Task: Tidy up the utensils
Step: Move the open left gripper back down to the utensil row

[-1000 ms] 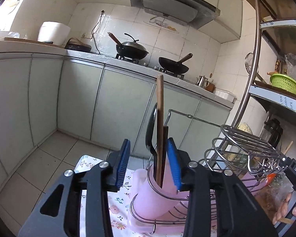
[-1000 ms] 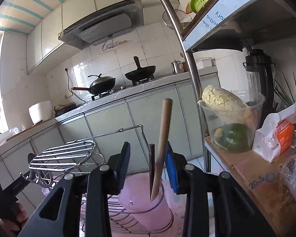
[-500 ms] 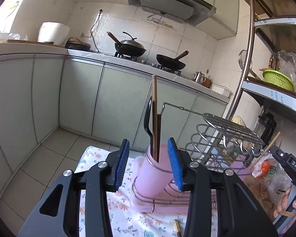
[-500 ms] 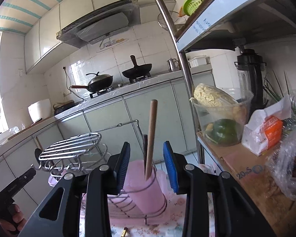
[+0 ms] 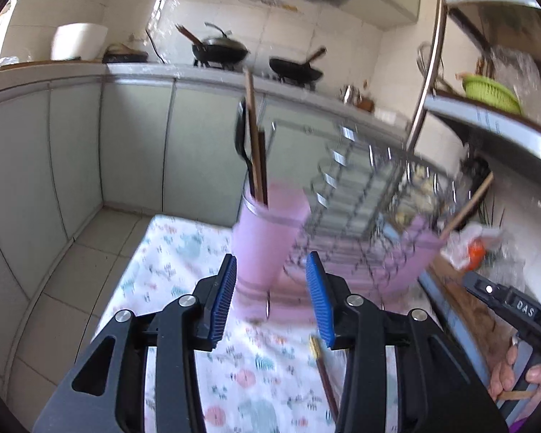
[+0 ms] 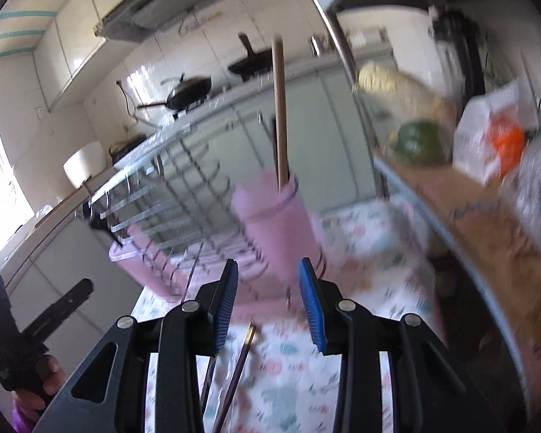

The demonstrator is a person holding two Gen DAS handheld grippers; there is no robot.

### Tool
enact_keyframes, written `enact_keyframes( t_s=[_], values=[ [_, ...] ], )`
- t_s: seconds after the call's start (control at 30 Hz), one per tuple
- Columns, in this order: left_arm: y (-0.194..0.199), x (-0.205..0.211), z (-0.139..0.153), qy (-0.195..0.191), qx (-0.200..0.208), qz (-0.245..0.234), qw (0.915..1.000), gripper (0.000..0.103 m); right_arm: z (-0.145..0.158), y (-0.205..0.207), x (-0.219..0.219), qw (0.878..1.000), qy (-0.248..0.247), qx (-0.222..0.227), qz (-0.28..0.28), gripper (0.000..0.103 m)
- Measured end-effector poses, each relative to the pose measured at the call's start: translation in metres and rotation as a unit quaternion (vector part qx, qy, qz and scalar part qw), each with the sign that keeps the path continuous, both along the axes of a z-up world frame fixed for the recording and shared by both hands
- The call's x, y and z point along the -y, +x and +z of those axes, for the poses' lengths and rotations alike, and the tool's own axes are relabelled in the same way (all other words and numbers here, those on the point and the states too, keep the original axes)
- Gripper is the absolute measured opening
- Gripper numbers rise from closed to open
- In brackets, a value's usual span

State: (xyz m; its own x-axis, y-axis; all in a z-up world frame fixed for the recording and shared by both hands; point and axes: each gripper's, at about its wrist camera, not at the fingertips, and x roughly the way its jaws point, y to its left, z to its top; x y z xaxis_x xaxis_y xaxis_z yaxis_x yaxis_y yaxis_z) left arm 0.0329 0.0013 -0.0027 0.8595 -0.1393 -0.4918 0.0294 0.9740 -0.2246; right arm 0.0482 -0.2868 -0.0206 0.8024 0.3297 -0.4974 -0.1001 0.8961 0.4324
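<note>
A wire dish rack (image 5: 360,195) on a pink tray has a pink utensil cup at each end. The left wrist view's cup (image 5: 267,238) holds a black ladle (image 5: 242,144) and brown chopsticks (image 5: 254,137). The right wrist view's cup (image 6: 281,231) holds a wooden stick (image 6: 280,108). My left gripper (image 5: 270,299) is open and empty, a little short of its cup. My right gripper (image 6: 268,303) is open and empty, short of its cup. A dark chopstick (image 5: 322,379) lies on the floral cloth under the left gripper. Chopsticks (image 6: 234,379) lie under the right gripper.
The rack (image 6: 169,195) stands on a floral tablecloth (image 5: 184,263). A metal shelf post (image 5: 425,72) and a shelf with a green basket (image 5: 490,90) stand at the right. A wooden shelf (image 6: 479,216) holds a cabbage tub (image 6: 400,108) and bags. Kitchen cabinets (image 5: 126,144) lie behind.
Both grippers have pulled back and up from the cups, and tilted down. The cups now sit beyond the fingertips. Chopsticks on the cloth have come into view. Both views are motion-blurred.
</note>
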Motion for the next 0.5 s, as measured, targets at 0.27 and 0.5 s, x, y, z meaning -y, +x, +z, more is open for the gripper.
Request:
enact_keyframes(
  t_s=[0.27, 0.5],
  values=[
    [0.008, 0.017, -0.029, -0.011, -0.09, -0.054, 0.9944, 0.04, -0.038, 0.014, -0.019, 0.992, 0.015, -0.113, 0.049, 0.033],
    [0.037, 0.031, -0.057, -0.062, -0.202, -0.091, 0.9732, 0.03, -0.061, 0.02, -0.026, 0.983, 0.031, -0.163, 0.077, 0.032]
  ],
)
